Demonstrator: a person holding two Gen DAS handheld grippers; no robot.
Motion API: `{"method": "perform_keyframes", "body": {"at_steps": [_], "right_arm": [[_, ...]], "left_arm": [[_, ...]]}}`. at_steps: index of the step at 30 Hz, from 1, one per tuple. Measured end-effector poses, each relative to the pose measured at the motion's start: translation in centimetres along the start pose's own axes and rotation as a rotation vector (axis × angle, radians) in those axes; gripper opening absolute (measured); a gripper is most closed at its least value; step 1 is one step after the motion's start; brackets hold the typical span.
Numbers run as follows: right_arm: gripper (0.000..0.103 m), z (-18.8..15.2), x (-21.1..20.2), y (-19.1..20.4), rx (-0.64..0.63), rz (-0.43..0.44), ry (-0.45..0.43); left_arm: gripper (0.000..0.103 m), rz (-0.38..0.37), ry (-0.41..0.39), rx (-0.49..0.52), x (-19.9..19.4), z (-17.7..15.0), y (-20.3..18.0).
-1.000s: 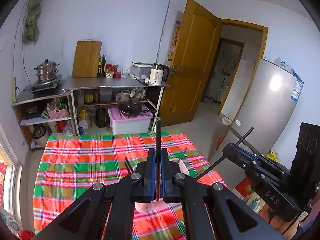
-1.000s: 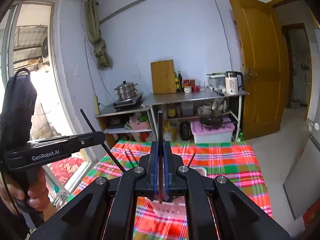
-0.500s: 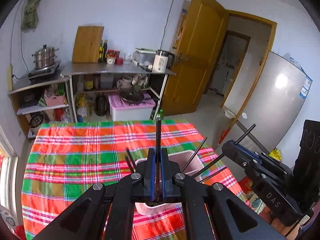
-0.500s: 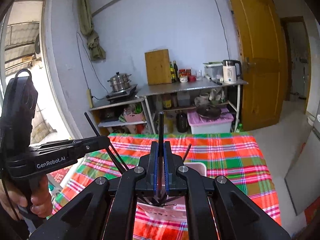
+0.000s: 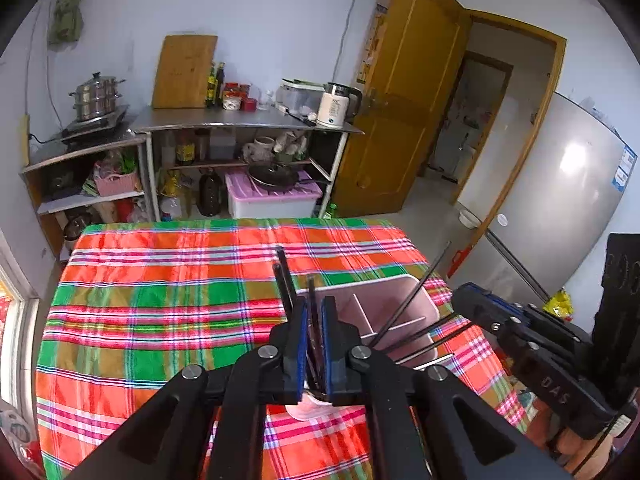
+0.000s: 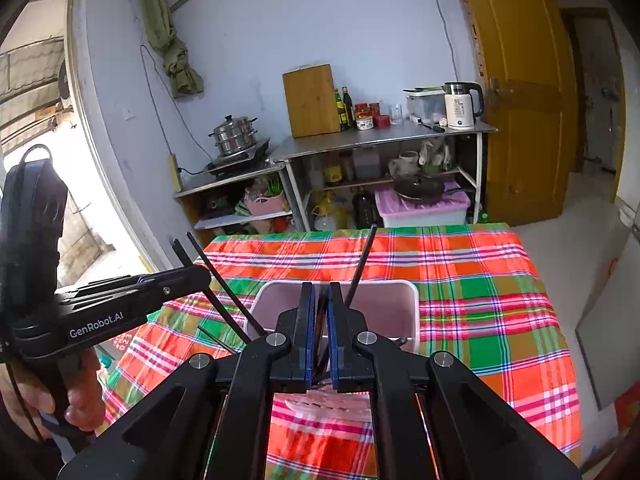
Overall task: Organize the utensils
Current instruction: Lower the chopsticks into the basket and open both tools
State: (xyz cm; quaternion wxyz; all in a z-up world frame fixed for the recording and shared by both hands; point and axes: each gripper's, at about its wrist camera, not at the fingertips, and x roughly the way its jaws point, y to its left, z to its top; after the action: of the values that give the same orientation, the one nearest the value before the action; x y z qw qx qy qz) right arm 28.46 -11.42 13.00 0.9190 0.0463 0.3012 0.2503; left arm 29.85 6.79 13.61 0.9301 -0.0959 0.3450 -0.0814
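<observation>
The left tongs (image 5: 314,344), low in the centre of the left view, are easing apart with a thin black chopstick (image 5: 313,312) between the pads; the right tongs (image 6: 319,336) are likewise opening around another black chopstick (image 6: 321,312). Both hover over the pale pink divided plastic holder (image 5: 394,304), which sits on the red-and-green plaid cloth of the bench (image 5: 160,300) with other chopsticks (image 5: 412,300) leaning inside. The risk, as I judge it: a stick released at a slant may strike the rim or the leaning sticks, bounce out onto the cloth, or tip the light holder.
</observation>
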Motion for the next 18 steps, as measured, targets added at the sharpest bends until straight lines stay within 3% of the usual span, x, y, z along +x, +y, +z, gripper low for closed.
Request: {"method": "perform_keyframes", "body": {"at_steps": [4, 8, 18], "right_arm": [[0.012, 0.6, -0.9, 0.3, -0.012, -0.001, -0.024], [0.013, 1.4, -2.5, 0.8, -0.026, 0.004, -0.058], [0.013, 0.6, -7.5, 1.1, -0.032, 0.003, -0.123]], "left_arm": [[0.010, -0.002, -0.040, -0.005, -1.4, 0.2, -0.1], [0.019, -0.002, -0.085, 0.002, -3.5, 0.7, -0.4], [0.019, -0.008, -0.169, 0.005, -8.7, -0.5, -1.7]]}}
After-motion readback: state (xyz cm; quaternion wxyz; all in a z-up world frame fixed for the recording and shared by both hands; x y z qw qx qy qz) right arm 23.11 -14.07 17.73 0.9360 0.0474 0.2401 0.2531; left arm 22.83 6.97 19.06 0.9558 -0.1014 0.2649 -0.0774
